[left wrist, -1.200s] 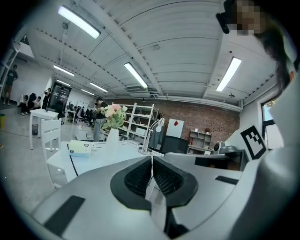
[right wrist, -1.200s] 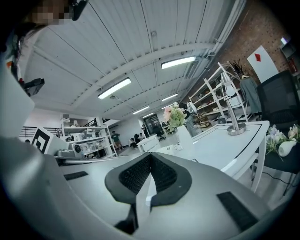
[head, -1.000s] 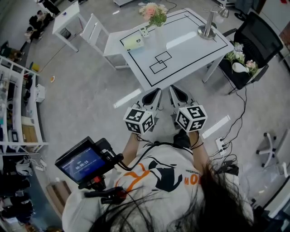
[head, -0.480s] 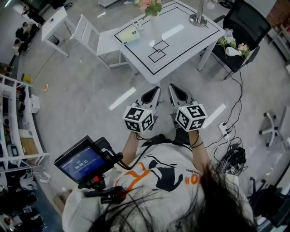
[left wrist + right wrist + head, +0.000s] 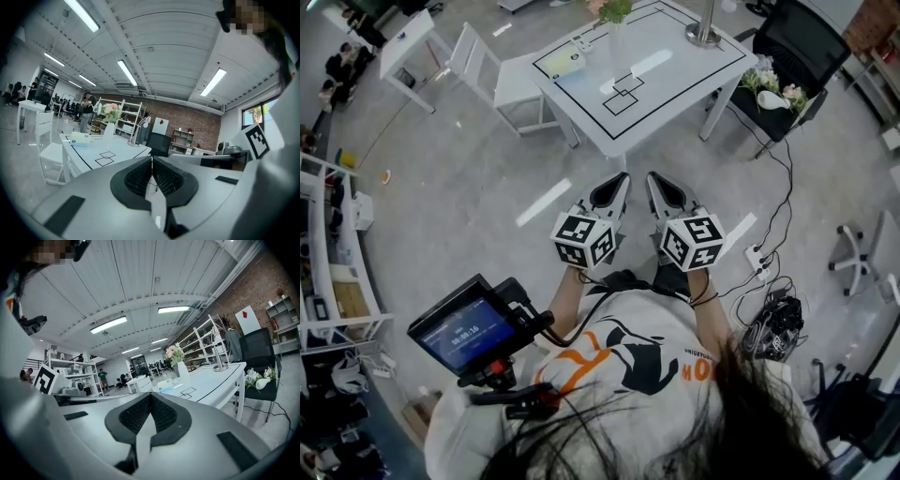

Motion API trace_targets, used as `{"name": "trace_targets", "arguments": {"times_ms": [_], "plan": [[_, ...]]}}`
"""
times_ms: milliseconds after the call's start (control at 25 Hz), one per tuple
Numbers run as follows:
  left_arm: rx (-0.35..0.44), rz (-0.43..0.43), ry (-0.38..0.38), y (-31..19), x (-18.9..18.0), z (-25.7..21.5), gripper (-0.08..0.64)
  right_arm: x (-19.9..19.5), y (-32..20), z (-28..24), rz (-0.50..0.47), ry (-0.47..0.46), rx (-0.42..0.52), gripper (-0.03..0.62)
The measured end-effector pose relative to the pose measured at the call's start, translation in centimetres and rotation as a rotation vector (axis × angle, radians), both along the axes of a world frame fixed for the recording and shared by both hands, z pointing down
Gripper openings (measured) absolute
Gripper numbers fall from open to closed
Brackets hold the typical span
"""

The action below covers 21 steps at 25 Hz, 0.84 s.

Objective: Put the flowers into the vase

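Pink and white flowers (image 5: 612, 9) stand in a white vase (image 5: 616, 36) at the far edge of a white table (image 5: 675, 84) marked with black lines. More flowers (image 5: 772, 86) lie on a black chair (image 5: 797, 47) to the table's right. My left gripper (image 5: 617, 180) and right gripper (image 5: 656, 180) are held side by side over the floor, short of the table, both shut and empty. The left gripper view shows the shut left gripper (image 5: 151, 161) with the vase (image 5: 108, 130) far ahead. In the right gripper view, the right gripper (image 5: 150, 397) points past the vase (image 5: 182, 369) and the chair's flowers (image 5: 259, 376).
A lamp base (image 5: 704, 35) and a pale box (image 5: 565, 61) sit on the table. A white chair (image 5: 511, 80) stands to its left, shelves (image 5: 328, 234) line the left wall. A power strip and cables (image 5: 761, 267) lie on the floor at right. A monitor (image 5: 469, 330) hangs at my chest.
The table and the chair have slid toward the top of the head view and look smaller. Both grippers stay shut, side by side, a little higher in the picture.
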State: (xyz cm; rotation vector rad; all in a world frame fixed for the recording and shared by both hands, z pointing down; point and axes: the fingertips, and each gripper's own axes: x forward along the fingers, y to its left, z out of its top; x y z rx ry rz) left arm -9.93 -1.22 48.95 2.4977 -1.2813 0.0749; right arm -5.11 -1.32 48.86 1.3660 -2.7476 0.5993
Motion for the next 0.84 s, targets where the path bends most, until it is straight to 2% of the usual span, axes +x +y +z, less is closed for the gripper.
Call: {"name": "trace_targets", "arguments": {"times_ms": [400,640,840], "plan": [[0.01,0.004,0.008,0.2,0.3,-0.2,0.017,-0.2,0.2,0.1,-0.007,0.012,0.003,0.014],[0.035,-0.018,0.007,2.9,0.0,-0.8,0.017,0.1,3.0,-0.5,-0.014,0.008,0.024,0.014],[0.035,-0.017,0.007,0.7,-0.4,-0.6,0.017,-0.1,1.0,-0.1,-0.009,0.014,0.022,0.014]]}}
